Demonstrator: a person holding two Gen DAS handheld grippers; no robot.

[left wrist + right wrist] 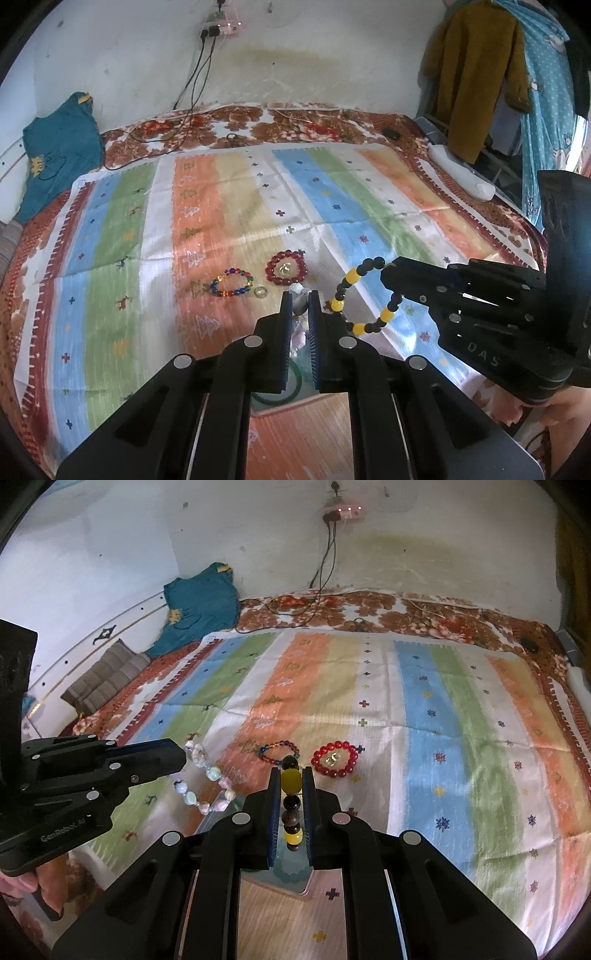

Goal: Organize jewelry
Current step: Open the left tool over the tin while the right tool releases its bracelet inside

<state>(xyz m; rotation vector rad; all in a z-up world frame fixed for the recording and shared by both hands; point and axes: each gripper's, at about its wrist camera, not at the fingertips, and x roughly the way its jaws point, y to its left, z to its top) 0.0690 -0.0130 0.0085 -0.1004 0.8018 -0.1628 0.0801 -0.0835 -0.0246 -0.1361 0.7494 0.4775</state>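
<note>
Left gripper (300, 302) pinches pale bracelet (207, 779), its loop hanging below the fingers. Right gripper (291, 775) pinches black-and-yellow bracelet (364, 295), beads running lengthwise between the fingers. Red bracelet (335, 763) lies flat beyond both fingertips.

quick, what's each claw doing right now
Left claw: shut on the pastel bead bracelet.
Right claw: shut on the black and yellow bead bracelet.
</note>
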